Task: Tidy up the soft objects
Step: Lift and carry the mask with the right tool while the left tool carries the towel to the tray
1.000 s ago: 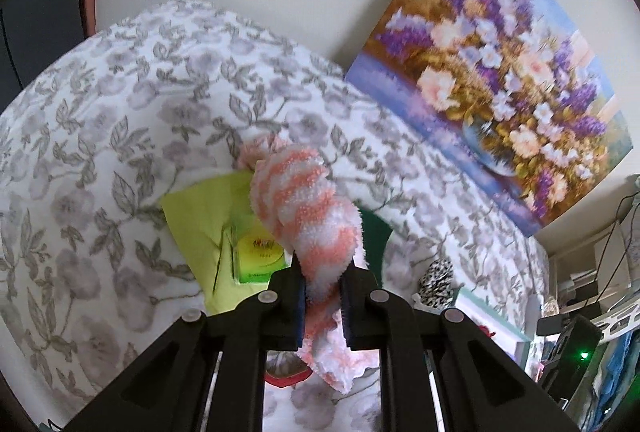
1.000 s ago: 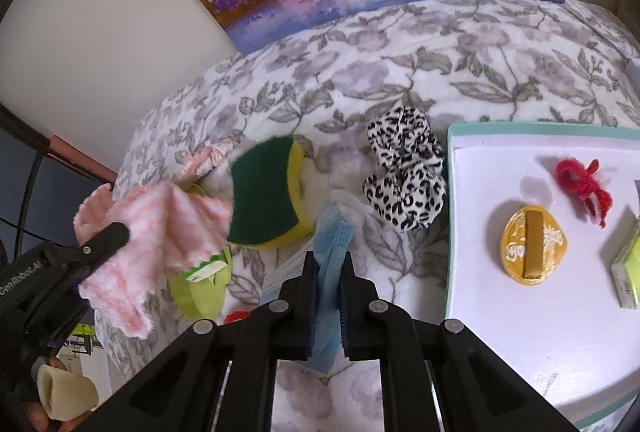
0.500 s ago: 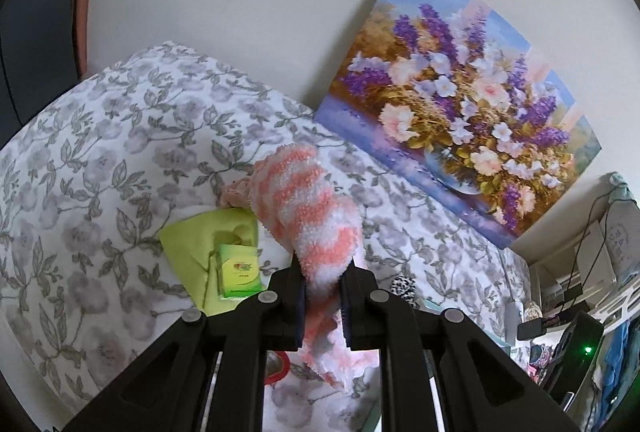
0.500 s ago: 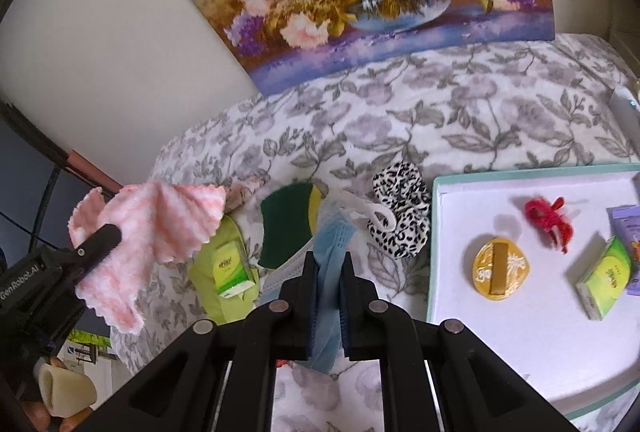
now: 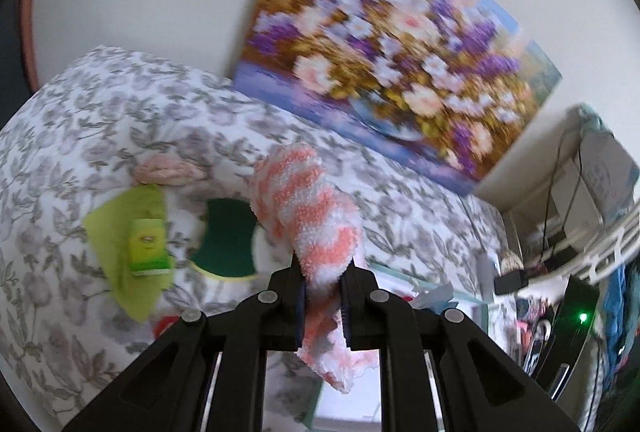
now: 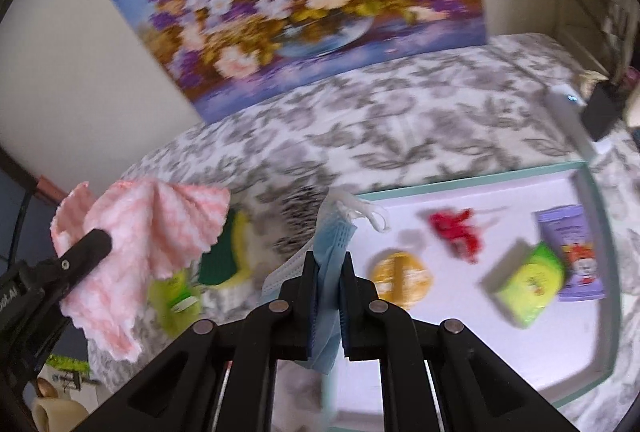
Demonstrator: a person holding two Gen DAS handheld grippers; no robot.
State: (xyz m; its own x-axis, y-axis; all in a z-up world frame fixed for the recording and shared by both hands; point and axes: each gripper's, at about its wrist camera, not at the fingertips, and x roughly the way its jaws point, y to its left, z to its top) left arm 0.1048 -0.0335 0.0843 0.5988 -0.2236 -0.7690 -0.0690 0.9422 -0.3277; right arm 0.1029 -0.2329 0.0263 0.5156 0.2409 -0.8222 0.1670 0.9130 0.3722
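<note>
Above the floral bed [image 6: 400, 120], both jaws pinch cloth: left gripper [image 5: 322, 296] a pink-striped towel [image 5: 308, 208], right gripper [image 6: 328, 296] a blue face mask [image 6: 332, 244]; lower each gently onto the tray [image 6: 596, 192].

Count of things in view
One pink-striped cloth [image 5: 308, 208], one blue face mask [image 6: 330, 244], one green sponge [image 5: 226, 242], two green tissue packs [image 6: 530, 280], one tray [image 6: 600, 232].
</note>
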